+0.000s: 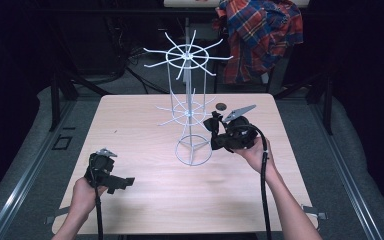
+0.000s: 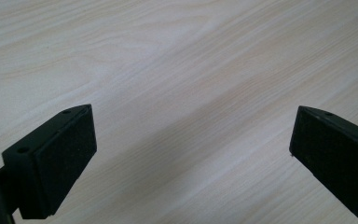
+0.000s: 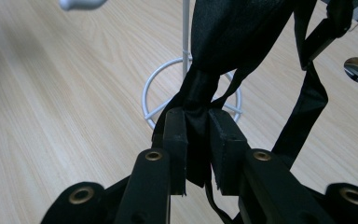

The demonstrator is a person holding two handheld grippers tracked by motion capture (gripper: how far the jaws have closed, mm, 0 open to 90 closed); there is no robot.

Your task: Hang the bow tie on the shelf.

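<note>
My right gripper (image 3: 197,140) jaws clamp a black strap (image 3: 200,93) beside the wire rack (image 1: 190,90). My left gripper (image 2: 191,154) jaws gape wide over bare counter (image 2: 177,60) near its front-left edge.

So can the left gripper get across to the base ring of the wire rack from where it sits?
Probably yes: the left gripper is open, and bare table lies between it and the rack's base ring.

Light wood-grain table (image 1: 145,195), rectangular. Grey padded floor covering (image 1: 27,150) around it, with metal rails (image 1: 352,180) at both sides. Red-and-blue plaid cloth (image 1: 260,35) draped behind the table. Dark surroundings; cables (image 1: 130,55) on far floor.
</note>
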